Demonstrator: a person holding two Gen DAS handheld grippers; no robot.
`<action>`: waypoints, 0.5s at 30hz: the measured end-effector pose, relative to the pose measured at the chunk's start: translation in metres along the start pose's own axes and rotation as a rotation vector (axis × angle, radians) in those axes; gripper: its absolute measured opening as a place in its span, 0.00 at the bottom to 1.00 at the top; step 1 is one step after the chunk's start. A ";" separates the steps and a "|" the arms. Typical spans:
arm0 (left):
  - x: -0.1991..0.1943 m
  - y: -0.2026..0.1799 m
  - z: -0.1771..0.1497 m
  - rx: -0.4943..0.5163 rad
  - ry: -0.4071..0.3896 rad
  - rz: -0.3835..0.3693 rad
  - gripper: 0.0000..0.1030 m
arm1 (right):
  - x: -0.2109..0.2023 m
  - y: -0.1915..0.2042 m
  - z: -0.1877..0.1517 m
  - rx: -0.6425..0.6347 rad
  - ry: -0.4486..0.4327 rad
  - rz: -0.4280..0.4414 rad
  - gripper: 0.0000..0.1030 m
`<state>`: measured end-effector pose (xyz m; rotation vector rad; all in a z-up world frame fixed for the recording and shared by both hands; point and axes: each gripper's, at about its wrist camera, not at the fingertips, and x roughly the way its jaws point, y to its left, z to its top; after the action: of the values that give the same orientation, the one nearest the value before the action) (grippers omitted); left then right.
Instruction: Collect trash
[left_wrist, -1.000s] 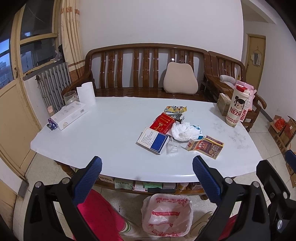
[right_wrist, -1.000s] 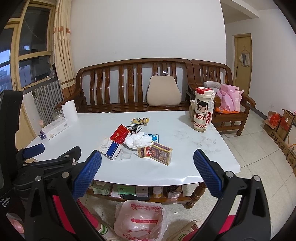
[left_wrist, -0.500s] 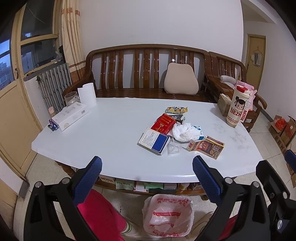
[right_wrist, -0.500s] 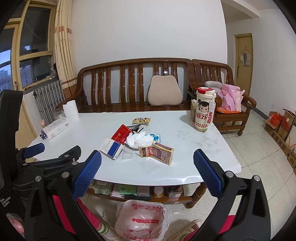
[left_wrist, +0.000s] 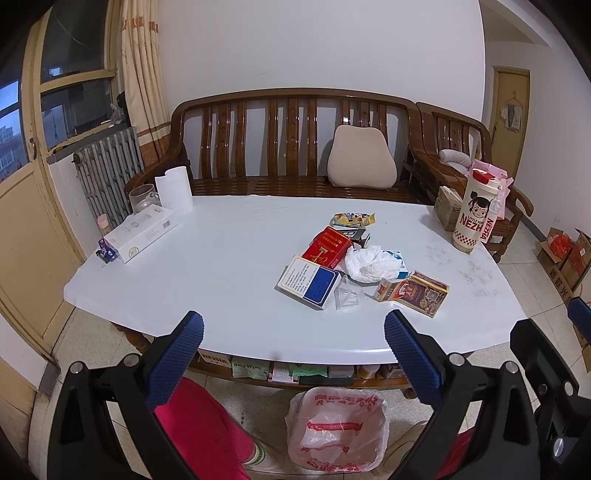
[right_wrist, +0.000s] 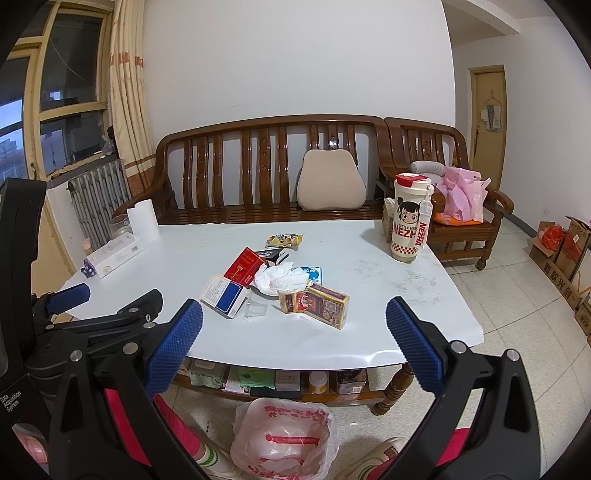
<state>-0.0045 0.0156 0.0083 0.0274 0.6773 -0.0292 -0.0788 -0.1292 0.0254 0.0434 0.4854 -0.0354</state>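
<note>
A pile of trash lies mid-table: a white and blue box (left_wrist: 308, 281) (right_wrist: 226, 295), a red box (left_wrist: 327, 246) (right_wrist: 244, 266), a crumpled white tissue (left_wrist: 367, 264) (right_wrist: 282, 279), a brown and gold carton (left_wrist: 413, 291) (right_wrist: 316, 302), a clear plastic scrap (left_wrist: 346, 294) (right_wrist: 256, 308) and a yellow wrapper (left_wrist: 352, 219) (right_wrist: 283, 240). A white bag with red print (left_wrist: 338, 428) (right_wrist: 284, 439) stands open on the floor under the table's near edge. My left gripper (left_wrist: 291, 354) and right gripper (right_wrist: 293, 350) are open and empty, held before the near edge.
The white table (left_wrist: 221, 258) carries a long white box (left_wrist: 146, 232), a paper roll (left_wrist: 173, 190), a glass (left_wrist: 142, 195) and a Nezha bottle (left_wrist: 476, 218) (right_wrist: 410, 221). A wooden bench (left_wrist: 291, 147) stands behind. Cardboard boxes (right_wrist: 561, 251) sit on the floor at right. Red-clad legs (left_wrist: 207, 424) are below.
Both views have shifted slightly; the table sits a little further right and lower in frame. Both grippers stay open; nothing on the table has moved.
</note>
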 end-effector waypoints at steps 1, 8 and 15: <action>0.000 0.000 0.000 0.001 -0.001 0.001 0.93 | 0.002 0.002 0.000 0.000 0.001 0.004 0.95; 0.003 0.003 0.004 0.001 0.008 0.003 0.93 | 0.004 0.003 0.001 0.002 0.006 0.012 0.95; 0.016 0.003 0.007 0.003 0.033 -0.027 0.93 | 0.016 -0.004 0.002 0.009 0.023 0.028 0.95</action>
<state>0.0127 0.0177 0.0036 0.0215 0.7104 -0.0552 -0.0639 -0.1336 0.0200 0.0596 0.5072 -0.0102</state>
